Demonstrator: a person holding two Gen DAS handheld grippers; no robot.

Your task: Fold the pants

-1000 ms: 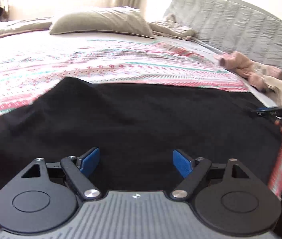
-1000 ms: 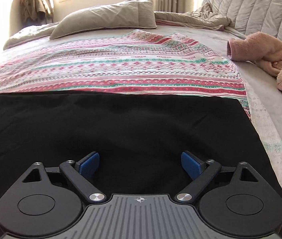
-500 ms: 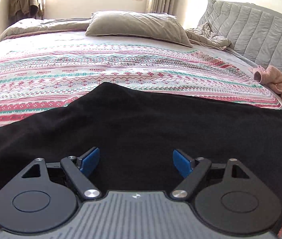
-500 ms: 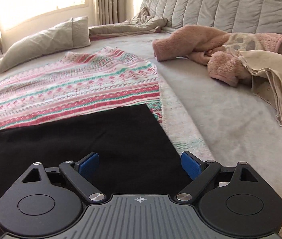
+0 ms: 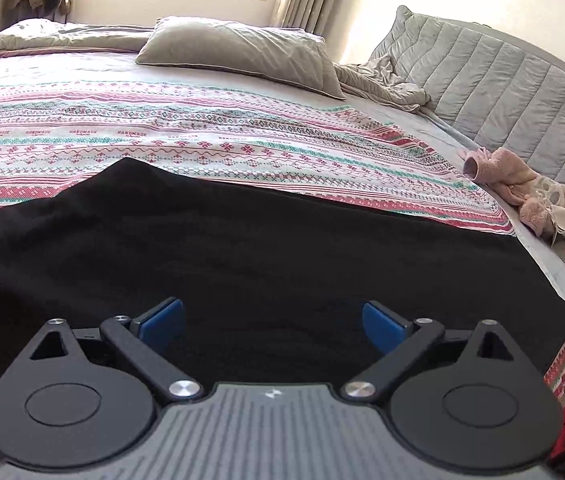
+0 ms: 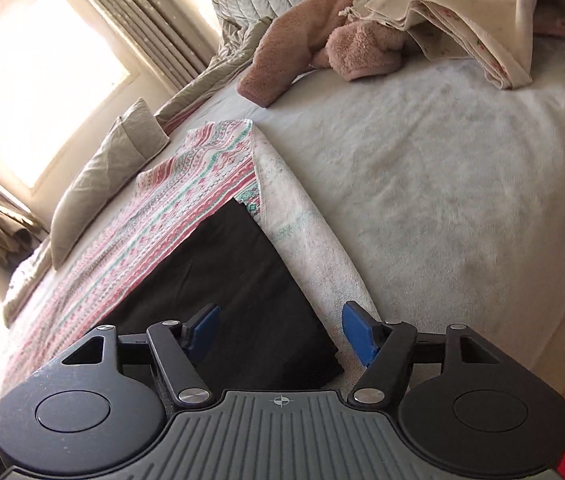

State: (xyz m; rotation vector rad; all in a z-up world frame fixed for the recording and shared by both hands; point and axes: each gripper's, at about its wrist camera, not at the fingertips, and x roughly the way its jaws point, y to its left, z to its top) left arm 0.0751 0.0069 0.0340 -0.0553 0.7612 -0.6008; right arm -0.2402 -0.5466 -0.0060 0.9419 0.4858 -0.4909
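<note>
Closing around the near right corner of the black pants point(image 6: 238, 300), the right gripper point(image 6: 282, 330) has cloth between its jaws but not yet pinched. The left gripper point(image 5: 272, 322) opens wide, empty, above them. Spread on the patterned blanket point(image 5: 210, 136), the pants look soft, light and floppy; corners and hems seem the best holds.

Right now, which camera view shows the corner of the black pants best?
The right wrist view. There the near corner of the black pants lies between the closing pads of the right gripper, its two edges sharp against the pale bedding. The left wrist view shows the pants broadly; that corner sits small at the right edge.
</note>
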